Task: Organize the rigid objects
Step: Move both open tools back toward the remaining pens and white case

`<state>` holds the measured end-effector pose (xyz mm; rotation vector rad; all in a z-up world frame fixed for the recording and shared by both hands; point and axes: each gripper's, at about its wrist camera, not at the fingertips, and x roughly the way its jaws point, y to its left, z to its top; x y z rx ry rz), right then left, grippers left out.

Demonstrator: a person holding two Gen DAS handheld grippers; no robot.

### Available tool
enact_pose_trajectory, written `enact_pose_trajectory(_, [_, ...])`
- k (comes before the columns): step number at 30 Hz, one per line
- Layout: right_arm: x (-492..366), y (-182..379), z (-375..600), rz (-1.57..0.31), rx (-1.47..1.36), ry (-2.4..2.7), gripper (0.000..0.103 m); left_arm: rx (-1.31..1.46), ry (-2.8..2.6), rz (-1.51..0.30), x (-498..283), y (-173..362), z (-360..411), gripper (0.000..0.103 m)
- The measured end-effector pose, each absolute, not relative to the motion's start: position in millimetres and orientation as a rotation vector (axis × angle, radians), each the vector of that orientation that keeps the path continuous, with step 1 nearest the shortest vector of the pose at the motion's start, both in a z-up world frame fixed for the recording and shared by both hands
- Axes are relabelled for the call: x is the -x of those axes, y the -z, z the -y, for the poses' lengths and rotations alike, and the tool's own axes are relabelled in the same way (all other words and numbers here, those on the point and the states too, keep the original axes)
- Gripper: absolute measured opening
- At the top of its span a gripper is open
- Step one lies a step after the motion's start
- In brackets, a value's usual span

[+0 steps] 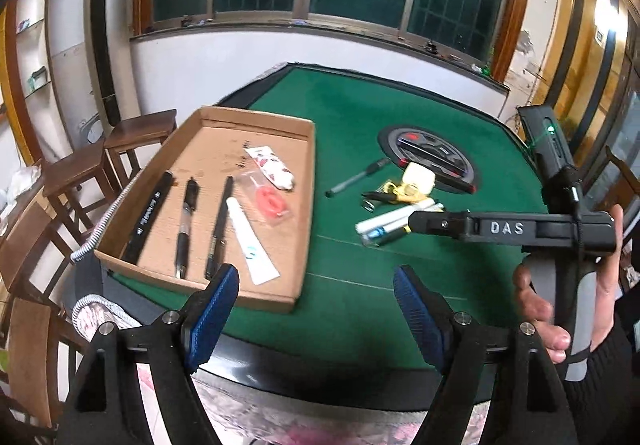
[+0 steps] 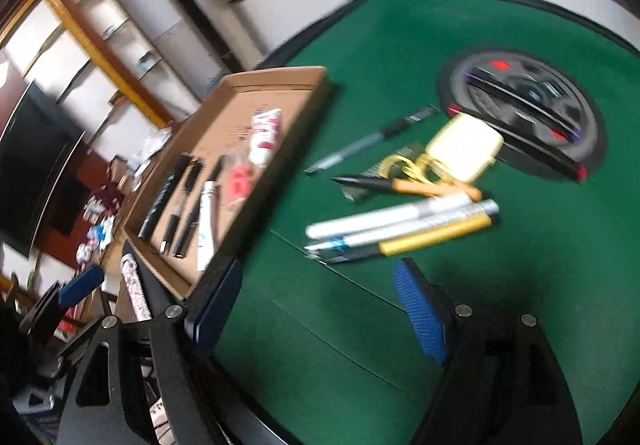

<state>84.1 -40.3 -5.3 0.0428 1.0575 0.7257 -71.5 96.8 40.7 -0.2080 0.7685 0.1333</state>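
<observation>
The green felt table (image 1: 360, 117) carries all task items and has a round grey control hub (image 1: 430, 159) set in its centre. A shallow cardboard tray (image 1: 208, 117) lies on the left part of the felt, its near edge close to the table rim.

Tray contents, left to right: a black marker (image 1: 148, 217), a clear-barrelled black pen (image 1: 185, 225), a slim black pen (image 1: 218, 227) and a white tube (image 1: 250, 241). These four lie roughly parallel on the tray floor. Behind the tube lie a clear packet with a red item inside (image 1: 266, 201) and a white pouch with a red pattern (image 1: 272, 167).

Loose items lie on the felt between tray and hub. A grey pen (image 2: 368, 143) lies alone nearest the tray. A pale yellow case (image 2: 464, 151) sits at the hub's edge, touching yellow-handled scissors (image 2: 416, 165). In front of them, a black pen with an orange section (image 2: 400, 185) lies beside a bundle of white markers (image 2: 400, 219) and a yellow-barrelled pen (image 2: 436, 235).

The left gripper (image 1: 316, 309) is at the near table rim, jaws wide apart with nothing between them. The right gripper (image 2: 320, 305) is over the bare felt in front of the marker bundle, jaws likewise wide apart and empty. In the left wrist view, a hand (image 1: 560, 309) grips the right gripper's handle.
</observation>
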Motion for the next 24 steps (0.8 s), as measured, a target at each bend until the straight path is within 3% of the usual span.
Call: enact_pose_trajectory(24, [-104.9,33.7,84.0,-1.141,-0.136,-0.693,0.075,0.334,-0.062,-0.823,30.5,-3.0,-120.0,0.083])
